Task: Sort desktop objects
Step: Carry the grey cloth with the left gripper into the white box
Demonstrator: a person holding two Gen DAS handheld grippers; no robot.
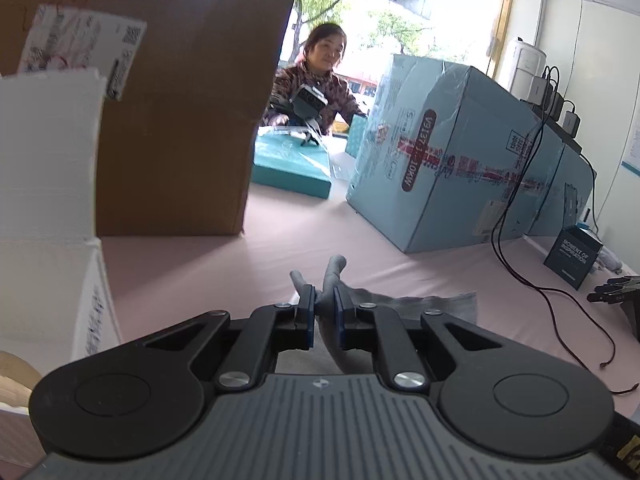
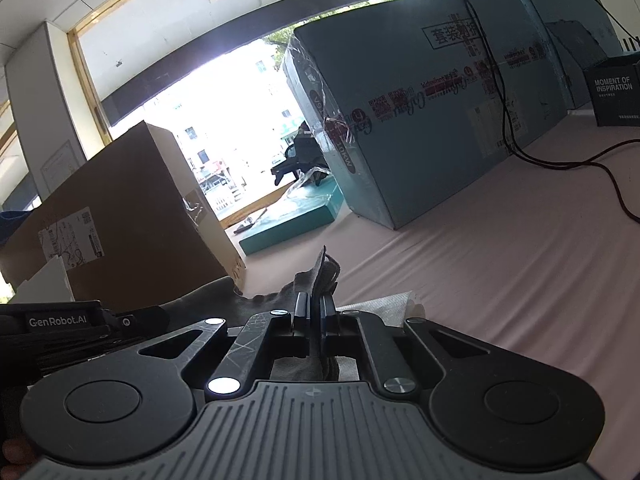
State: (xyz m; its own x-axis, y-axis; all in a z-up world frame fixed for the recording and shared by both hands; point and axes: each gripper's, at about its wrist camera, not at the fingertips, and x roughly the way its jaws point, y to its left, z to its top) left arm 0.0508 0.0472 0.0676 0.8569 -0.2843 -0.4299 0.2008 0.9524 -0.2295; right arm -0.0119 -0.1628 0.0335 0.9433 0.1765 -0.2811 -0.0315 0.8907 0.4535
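Daylight pours in through the big window [image 1: 372,20] at the far end, blown out to white in both views. Against it, the right wrist view goes dim; the cardboard box [image 2: 132,216] sits in shade. The pink tablecloth [image 1: 280,248] is lit softly, with faint shadows. Fisheye bends straight edges, and the right view's corners vignette dark.

Matt grey cloth [image 1: 420,306], soft and finely textured, pinched in matt black plastic left gripper [image 1: 324,300]. Smooth pink tablecloth [image 1: 280,248] underneath. At 11 o'clock, dull brown cardboard box [image 1: 180,120]; at 2 o'clock, blue carton [image 1: 460,168] under glossy tape.
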